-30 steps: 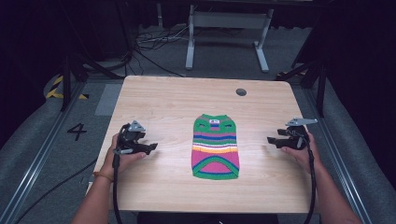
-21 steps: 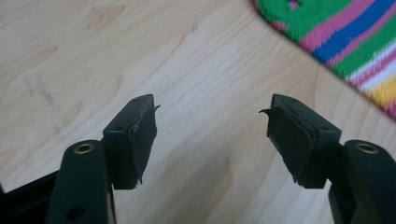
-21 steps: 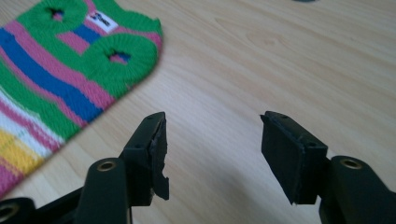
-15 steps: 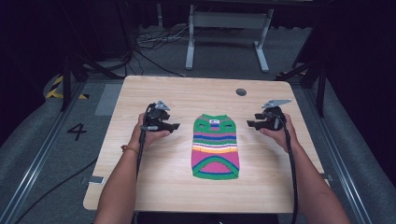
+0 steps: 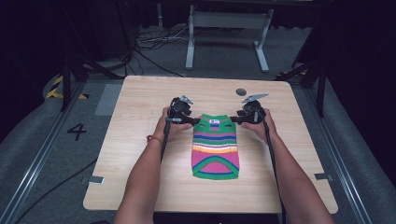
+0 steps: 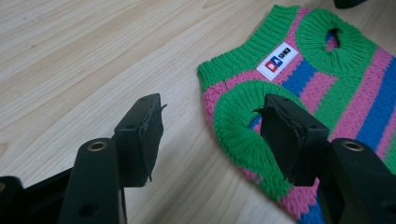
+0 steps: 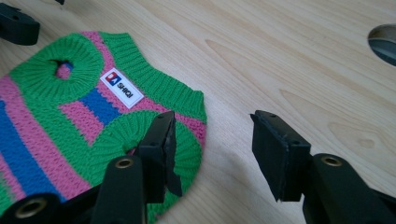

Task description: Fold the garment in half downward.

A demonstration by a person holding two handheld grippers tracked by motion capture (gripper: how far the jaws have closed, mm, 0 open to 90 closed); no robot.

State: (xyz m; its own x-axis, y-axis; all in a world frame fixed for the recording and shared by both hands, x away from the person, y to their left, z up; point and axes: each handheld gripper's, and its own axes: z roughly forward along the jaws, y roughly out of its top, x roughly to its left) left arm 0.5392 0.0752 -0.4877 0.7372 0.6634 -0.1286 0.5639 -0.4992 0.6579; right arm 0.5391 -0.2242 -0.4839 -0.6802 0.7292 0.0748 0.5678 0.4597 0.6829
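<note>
— Where lies the striped knitted sweater?
— Flat on the counter, long axis away from the person.
— And the jaws?
— Left gripper and right gripper are wide open, empty, straddling its far corners.

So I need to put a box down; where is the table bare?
The table is bare left and right of the sweater. It's crowded at the sweater's top corners, where the left gripper and right gripper sit.
</note>
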